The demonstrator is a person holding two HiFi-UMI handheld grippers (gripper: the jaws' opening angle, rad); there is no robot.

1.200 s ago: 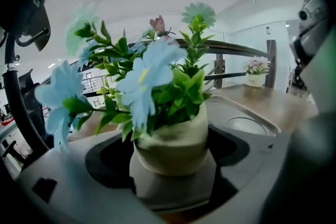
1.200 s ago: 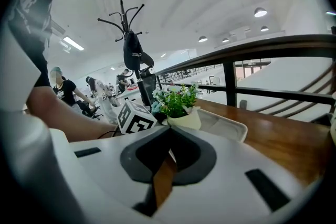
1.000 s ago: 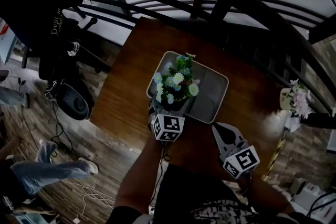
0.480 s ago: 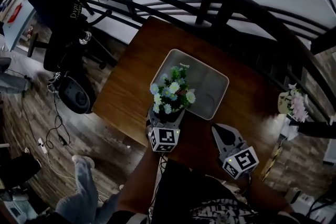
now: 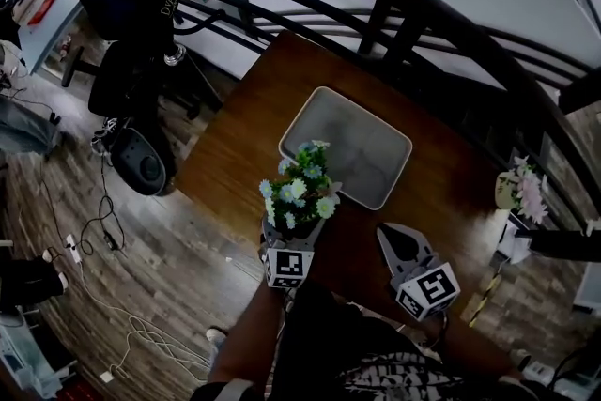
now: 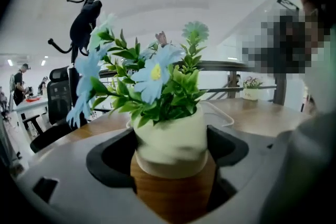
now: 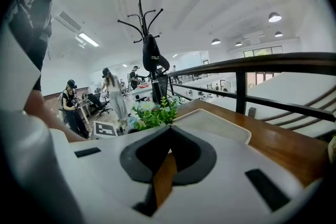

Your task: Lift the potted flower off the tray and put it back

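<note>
White potted flower (image 5: 299, 194): up off the tray, held near-left of it, over the near-left part of the wooden table (image 5: 233, 141).
Left gripper (image 5: 292, 228): your jaws stand wide and clamp the pot's sides; nothing else is in them.
Right gripper (image 5: 389, 237): jaws pressed together with nothing between them. It hangs over the table's near-right part, apart from the tray.
Tray (image 5: 349, 144): bare, flat on the table, to the far right of the pot.
Progress: the lift looks done. The return is left: carry the pot over the rim, set it down, let go.
Edges: the tray's raised rim lies between the pot and its landing spot, so keep the base above it. The table's near-left edge runs close by the pot, with floor beyond.
Open room: the whole tray is free. The dark railing (image 5: 404, 9) sits far off, well apart. Your right gripper is near the tray's near-right corner but, by my reading, out of the path.
</note>
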